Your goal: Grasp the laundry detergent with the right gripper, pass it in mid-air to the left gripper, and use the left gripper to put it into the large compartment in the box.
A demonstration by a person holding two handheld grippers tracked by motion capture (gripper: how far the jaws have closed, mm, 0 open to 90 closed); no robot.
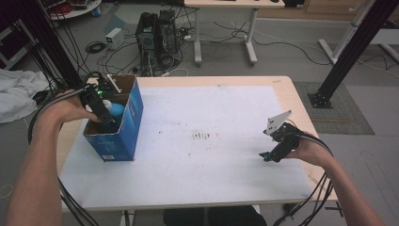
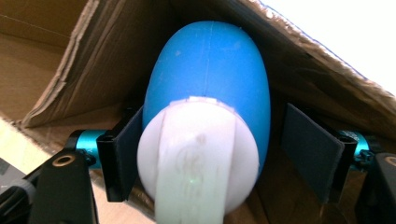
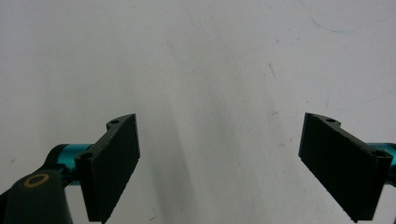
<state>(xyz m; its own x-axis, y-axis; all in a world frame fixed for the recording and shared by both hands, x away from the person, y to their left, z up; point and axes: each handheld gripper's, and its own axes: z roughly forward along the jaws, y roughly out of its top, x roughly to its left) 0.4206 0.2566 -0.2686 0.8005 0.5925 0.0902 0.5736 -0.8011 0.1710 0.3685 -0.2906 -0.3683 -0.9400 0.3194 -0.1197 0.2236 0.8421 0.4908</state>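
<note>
An open blue cardboard box [image 1: 131, 117] stands on the table's left part. Inside it lies a blue egg-shaped object [image 1: 115, 109] with a white round end [image 2: 198, 154]. My left gripper [image 1: 109, 121] reaches down into the box. In the left gripper view it [image 2: 214, 112] is open around the blue object [image 2: 210, 70]: the left jaw touches its side and the right jaw stands a little apart from it. My right gripper [image 1: 266, 155] hovers open just above the white sheet [image 1: 211, 108] at the table's right, with nothing between its jaws [image 3: 220, 121].
The box's brown inner walls [image 2: 84, 65] close in around the left gripper. The white sheet [image 3: 210, 56] has a few faint marks. Beyond the table stand a computer tower [image 1: 157, 35], floor cables and a desk leg [image 1: 197, 37]; a black frame post [image 1: 353, 52] rises at right.
</note>
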